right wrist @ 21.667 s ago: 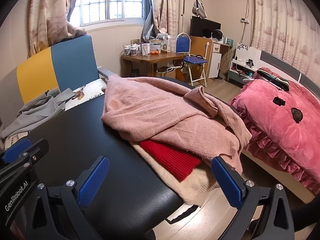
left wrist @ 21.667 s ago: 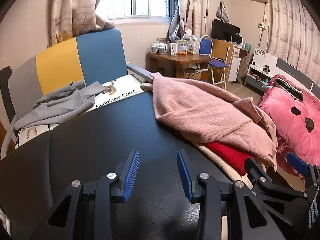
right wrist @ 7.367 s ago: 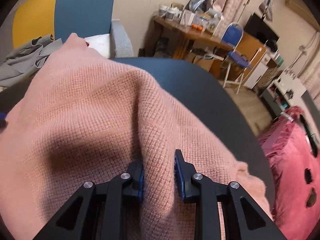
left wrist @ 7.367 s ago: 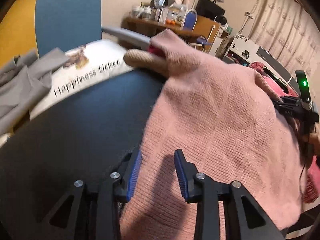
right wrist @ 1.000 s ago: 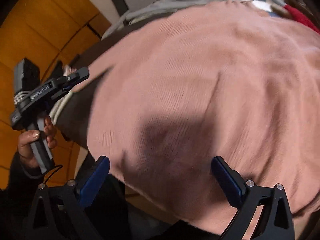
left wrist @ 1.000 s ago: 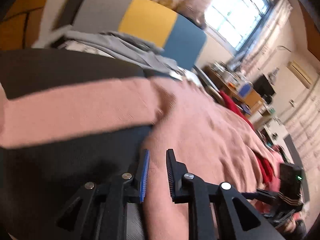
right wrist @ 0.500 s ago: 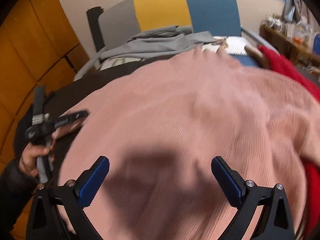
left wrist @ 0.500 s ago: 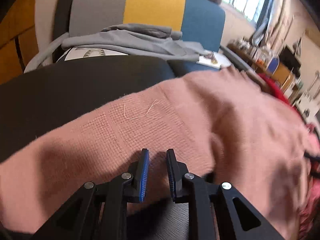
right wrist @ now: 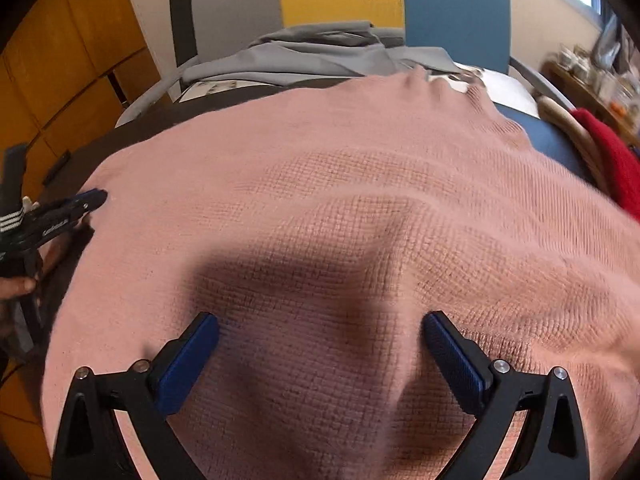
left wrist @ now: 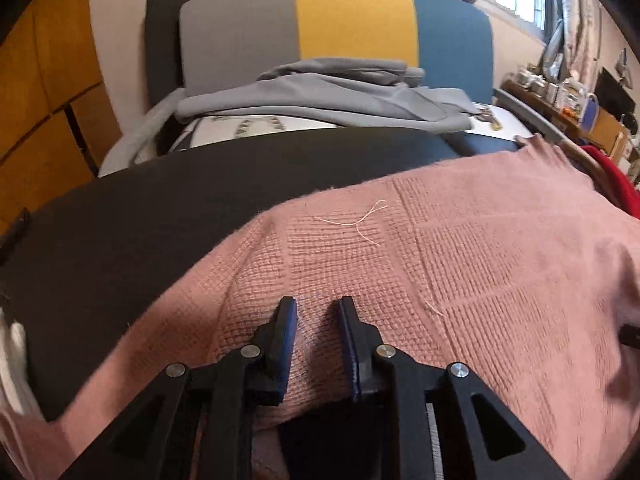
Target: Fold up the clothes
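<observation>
A pink knit sweater (left wrist: 480,260) lies spread over the black table (left wrist: 160,208). My left gripper (left wrist: 317,305) sits low on the sweater's near left edge. Its jaws are opening, still narrow, with knit lying between the blue pads (left wrist: 289,320), and the pads do not visibly press it. From the right wrist view, the left gripper (right wrist: 90,200) shows at the sweater's (right wrist: 340,180) left edge, held by a hand (right wrist: 16,286). My right gripper (right wrist: 320,320) hovers wide open over the sweater's middle, nothing held between its fingers.
A grey garment (left wrist: 320,92) lies on the seat of a chair (left wrist: 352,16) with a grey, yellow and blue back behind the table. A red garment (right wrist: 608,148) and a beige one lie at the table's right. Orange cupboards stand at the left.
Both grippers swung round and dropped closer to the sweater. The left one moved from the bare table edge onto the knit. The right one stayed wide open.
</observation>
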Demonstrator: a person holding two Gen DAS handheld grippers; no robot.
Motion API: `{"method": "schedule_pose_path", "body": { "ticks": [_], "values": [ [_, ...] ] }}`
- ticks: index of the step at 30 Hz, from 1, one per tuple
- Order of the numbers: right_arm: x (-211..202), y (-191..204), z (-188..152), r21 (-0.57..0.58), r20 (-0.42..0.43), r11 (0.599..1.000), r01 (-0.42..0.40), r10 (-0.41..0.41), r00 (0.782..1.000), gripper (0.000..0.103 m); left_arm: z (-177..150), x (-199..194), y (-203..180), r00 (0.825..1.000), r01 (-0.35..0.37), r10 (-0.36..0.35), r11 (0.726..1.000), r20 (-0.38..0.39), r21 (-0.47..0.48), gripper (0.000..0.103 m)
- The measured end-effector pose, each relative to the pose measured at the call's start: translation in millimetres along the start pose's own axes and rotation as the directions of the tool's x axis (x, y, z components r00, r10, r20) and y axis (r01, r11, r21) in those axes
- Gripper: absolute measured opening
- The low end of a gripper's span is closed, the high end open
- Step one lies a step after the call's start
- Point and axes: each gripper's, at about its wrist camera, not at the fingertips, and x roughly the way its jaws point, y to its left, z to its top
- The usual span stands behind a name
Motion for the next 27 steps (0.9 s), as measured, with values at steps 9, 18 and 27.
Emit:
{"method": "schedule_pose_path", "body": {
  "ticks": [9, 18, 27],
  "values": [
    [-14, 14, 8, -0.008, -0.021, 0.978, -0.21, 0.209, 0.978, 0.103, 28, -30, 15, 0.997, -0.072, 0.072, 0.996, 0.011, -0.055, 0.017],
    [-45, -60, 81, -0.007, 0.174, 0.995, -0.1, 0.1, 0.98, 0.075, 108, -21, -108, 0.929, 0.332, -0.347, 0.935, 0.131, 0.126, 0.019],
    [31, -131, 159, 0.007, 0.056, 1.0, 0.018, -0.019, 0.998, 0.075, 176, 72, -186, 0.891, 0.442, -0.453, 0.848, -0.034, 0.291, 0.033]
  ]
}}
